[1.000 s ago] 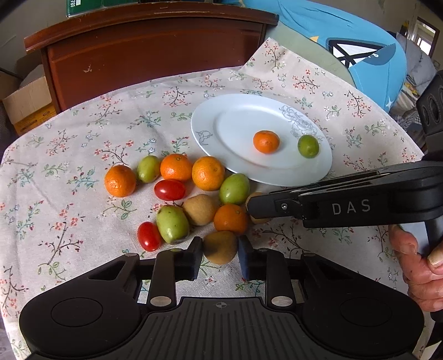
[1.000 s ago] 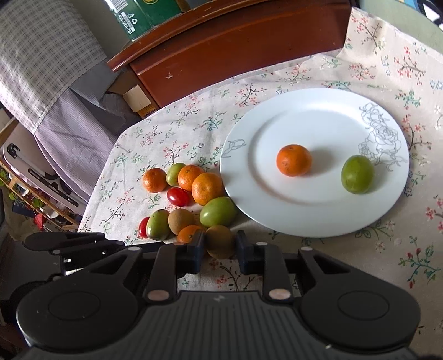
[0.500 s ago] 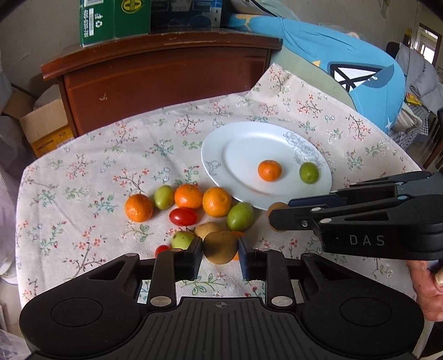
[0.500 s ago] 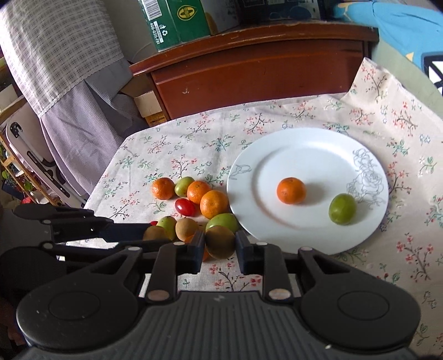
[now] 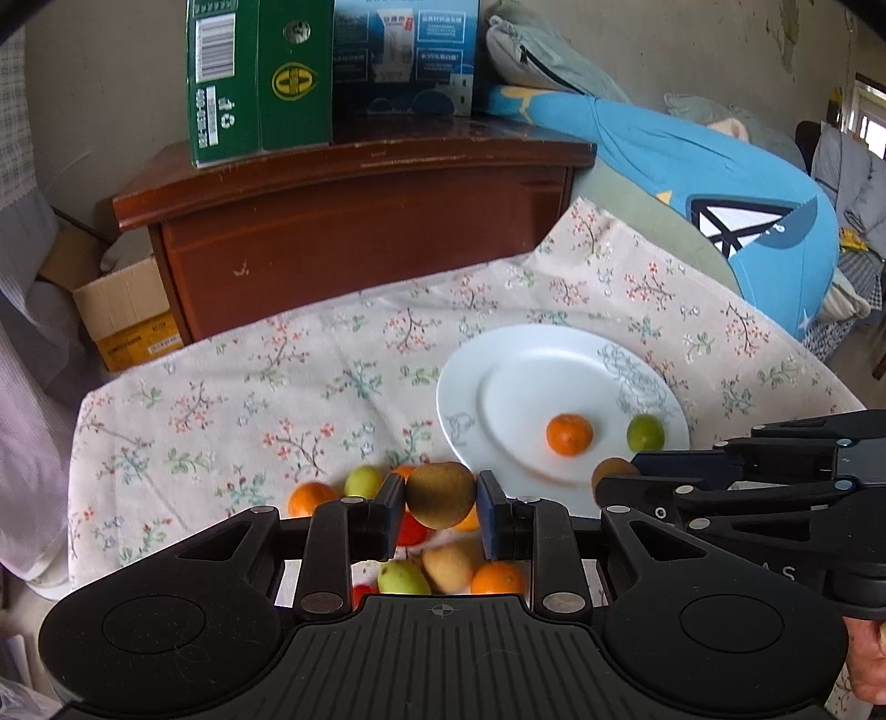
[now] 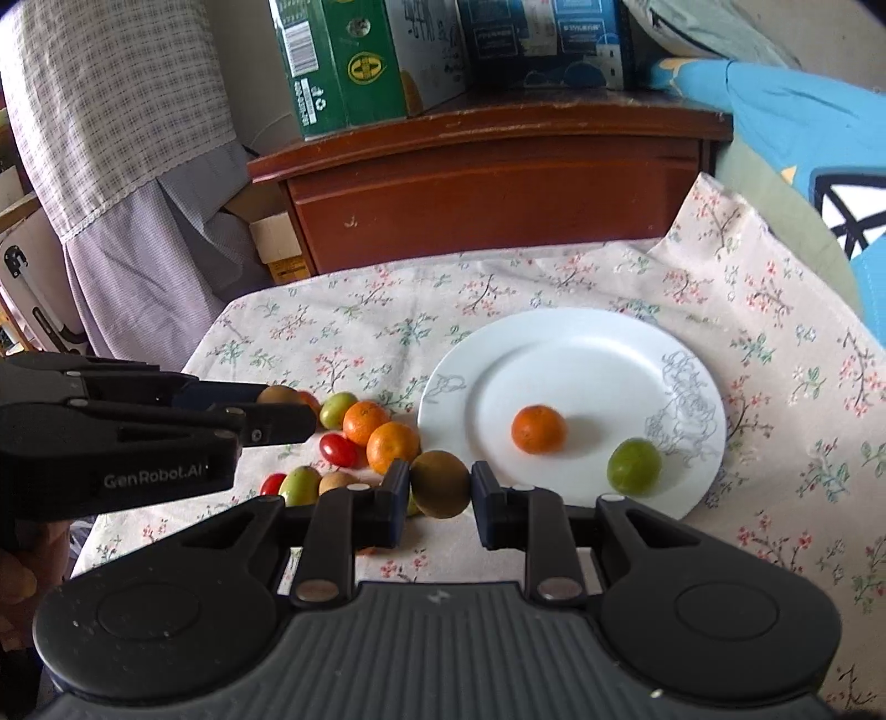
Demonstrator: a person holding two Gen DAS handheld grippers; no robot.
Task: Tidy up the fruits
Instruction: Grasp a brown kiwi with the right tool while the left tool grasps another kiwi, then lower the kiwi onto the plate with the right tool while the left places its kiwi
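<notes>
My left gripper (image 5: 440, 512) is shut on a brown kiwi (image 5: 440, 494), held above the fruit pile. My right gripper (image 6: 440, 498) is shut on a second brown kiwi (image 6: 440, 483), just left of the white plate (image 6: 570, 354). On that plate lie an orange (image 6: 538, 429) and a green fruit (image 6: 634, 466). On the floral tablecloth left of the plate lies a cluster of oranges (image 6: 392, 446), green fruits (image 6: 338, 409), red tomatoes (image 6: 338, 448) and a kiwi (image 6: 335, 481). In the left wrist view the right gripper (image 5: 601, 482) comes in from the right with its kiwi (image 5: 612, 471) at the plate's (image 5: 470, 387) near rim.
A dark wooden cabinet (image 6: 498, 183) stands behind the table with a green carton (image 6: 343, 61) and a blue box (image 5: 407, 50) on top. A blue cushion (image 5: 720, 188) lies at the right, checked cloth (image 6: 111, 99) hangs at the left. A hand (image 5: 866, 659) holds the right gripper.
Both grippers rose with their kiwis, lifting them off the cloth. Both views tilted up, so the cabinet and boxes came into sight and the fruit pile sank lower.
</notes>
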